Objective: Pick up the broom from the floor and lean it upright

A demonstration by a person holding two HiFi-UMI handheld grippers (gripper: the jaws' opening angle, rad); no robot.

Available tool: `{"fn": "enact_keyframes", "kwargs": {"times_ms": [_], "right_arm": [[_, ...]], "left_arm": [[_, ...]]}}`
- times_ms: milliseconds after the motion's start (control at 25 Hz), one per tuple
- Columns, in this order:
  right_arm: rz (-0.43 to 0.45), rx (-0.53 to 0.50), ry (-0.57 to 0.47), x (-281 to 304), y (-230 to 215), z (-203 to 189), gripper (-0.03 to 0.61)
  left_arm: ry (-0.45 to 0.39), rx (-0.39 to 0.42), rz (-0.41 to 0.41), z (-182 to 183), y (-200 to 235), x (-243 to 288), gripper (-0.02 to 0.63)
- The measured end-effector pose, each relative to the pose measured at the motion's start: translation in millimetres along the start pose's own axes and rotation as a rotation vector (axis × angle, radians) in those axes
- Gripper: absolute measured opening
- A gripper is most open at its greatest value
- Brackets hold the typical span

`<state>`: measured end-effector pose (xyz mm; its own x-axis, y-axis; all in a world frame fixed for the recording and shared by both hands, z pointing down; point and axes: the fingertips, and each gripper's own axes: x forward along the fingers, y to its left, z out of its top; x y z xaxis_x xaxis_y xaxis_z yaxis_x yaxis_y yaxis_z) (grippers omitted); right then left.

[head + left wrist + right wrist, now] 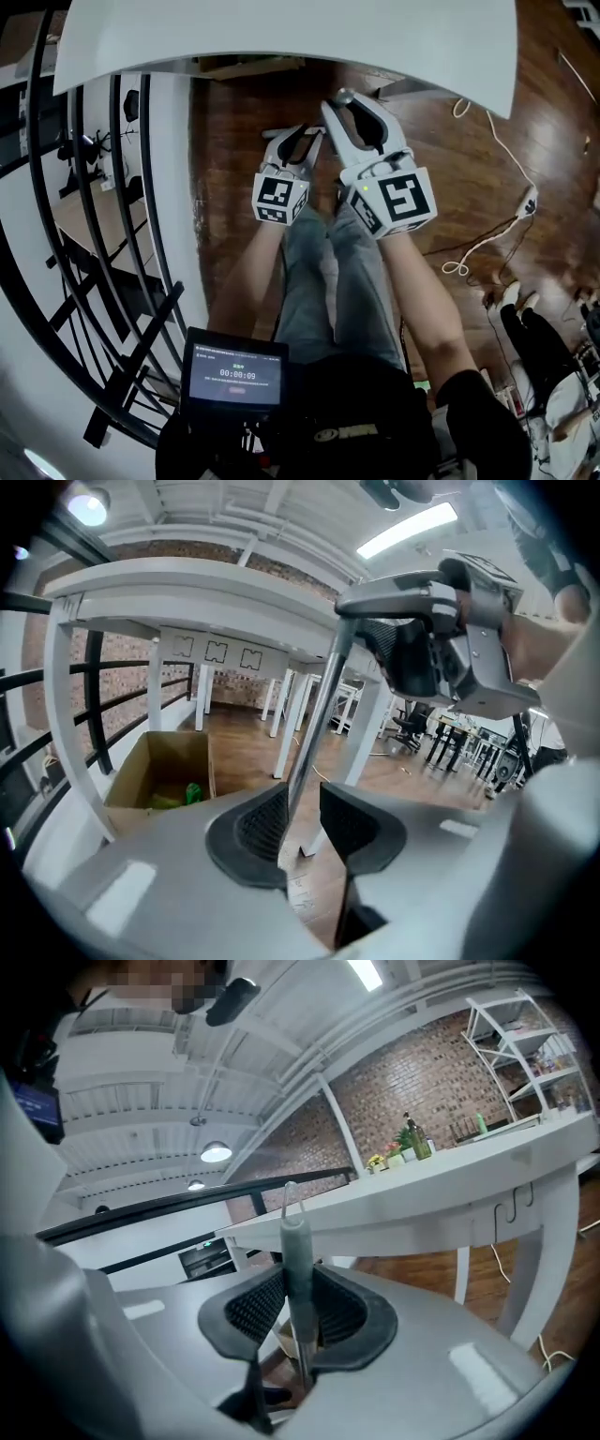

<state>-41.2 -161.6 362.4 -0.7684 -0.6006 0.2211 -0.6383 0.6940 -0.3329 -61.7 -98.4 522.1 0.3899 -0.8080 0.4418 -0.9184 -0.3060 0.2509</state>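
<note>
1. Grey sleeve at the top of the broom (298, 1241) is clamped between the pads of the right gripper (298, 1312), with a small wire loop poking up above it.
2. Lower on the same handle, the left gripper (302, 822) has its jaws standing apart. The metal shaft runs up between them, close against one pad with a gap to the other, and reaches the right gripper's closed jaws higher up.
3. The broom's handle stands roughly upright, held off to the front of the person. Its brush end shows in no view.
4. From the head view, the left gripper (300, 142) and right gripper (352, 112) sit side by side above the person's legs and over the wooden floor (234, 122). The right one reaches just under the edge of the white table (281, 33).
5. An open cardboard box (159, 771) rests on the floor under the table, with something green inside.
6. A black railing (94, 234) runs along the person's left, and a white cable (502, 141) trails across the floor on the right.
</note>
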Motion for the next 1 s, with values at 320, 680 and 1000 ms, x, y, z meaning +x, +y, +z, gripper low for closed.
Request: {"fn": "enact_keyframes", "kwargs": {"times_ms": [320, 680, 1000], "right_arm": [[-0.022, -0.012, 0.023, 37, -7, 4, 0.094], [-0.020, -0.020, 0.011, 28, -9, -2, 0.168], [-0.009, -0.019, -0.012, 19, -9, -1, 0.229]], "left_arm": [[-0.039, 0.025, -0.097, 34, 15, 18, 0.117], [-0.029, 0.020, -0.133, 32, 7, 16, 0.118], [-0.026, 0.026, -0.135, 31, 5, 8, 0.127]]}}
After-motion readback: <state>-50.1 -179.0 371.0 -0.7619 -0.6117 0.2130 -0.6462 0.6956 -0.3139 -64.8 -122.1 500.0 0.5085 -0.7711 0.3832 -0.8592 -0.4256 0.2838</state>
